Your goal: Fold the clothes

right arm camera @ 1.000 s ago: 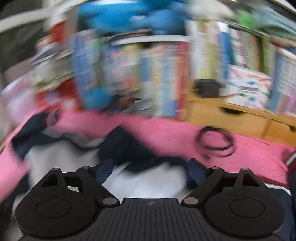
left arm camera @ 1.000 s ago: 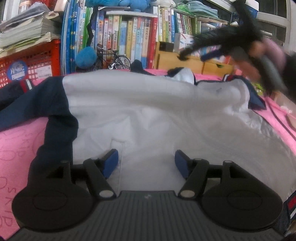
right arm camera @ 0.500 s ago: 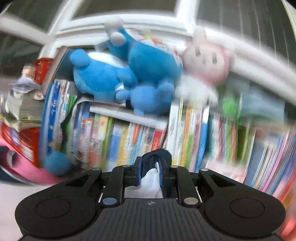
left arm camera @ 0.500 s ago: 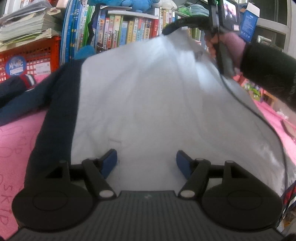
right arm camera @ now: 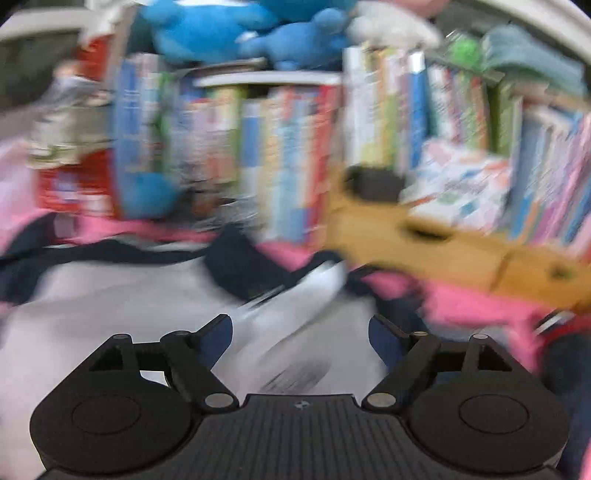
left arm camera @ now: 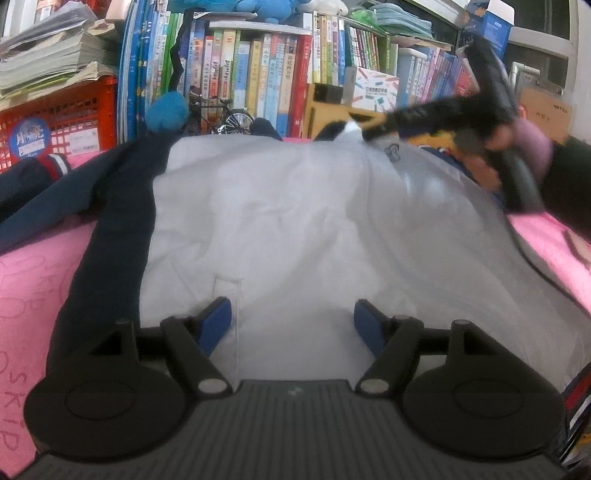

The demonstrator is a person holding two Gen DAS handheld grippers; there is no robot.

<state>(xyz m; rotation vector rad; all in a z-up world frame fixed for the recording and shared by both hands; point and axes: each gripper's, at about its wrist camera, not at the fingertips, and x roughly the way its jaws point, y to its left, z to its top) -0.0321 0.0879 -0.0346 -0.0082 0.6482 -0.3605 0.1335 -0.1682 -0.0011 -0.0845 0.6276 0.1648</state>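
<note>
A white jacket point(left arm camera: 288, 221) with navy sleeves lies spread, lining up, across a pink cover point(left arm camera: 33, 280), filling most of the left wrist view. Its navy left sleeve point(left arm camera: 107, 236) runs down the near side of the white panel, and a second navy fold point(left arm camera: 22, 184) with a red-and-white cuff trails off toward a red crate point(left arm camera: 59, 118).

The left gripper point(left arm camera: 291, 321) sits low over the near edge of the jacket, its blue-padded fingers point(left arm camera: 216, 323) spread wide with only flat white cloth between them and nothing held.

At the far right corner of the garment, the right gripper point(left arm camera: 436, 118), blurred, reaches over the collar area, gripped by a hand point(left arm camera: 509, 144) in a dark sleeve. From its own camera the right gripper point(right arm camera: 299, 336) also shows its fingers wide apart, empty, above streaked white and navy fabric; the picture is too smeared to tell whether they touch the cloth.

Behind the cover stands a crowded bookshelf point(left arm camera: 258, 74), with a small model bicycle point(left arm camera: 221, 114) and a blue pom-pom point(left arm camera: 166, 112) at its foot, blue plush toys point(right arm camera: 236, 26) on top, and a wooden drawer unit point(right arm camera: 461, 243) to the right.
</note>
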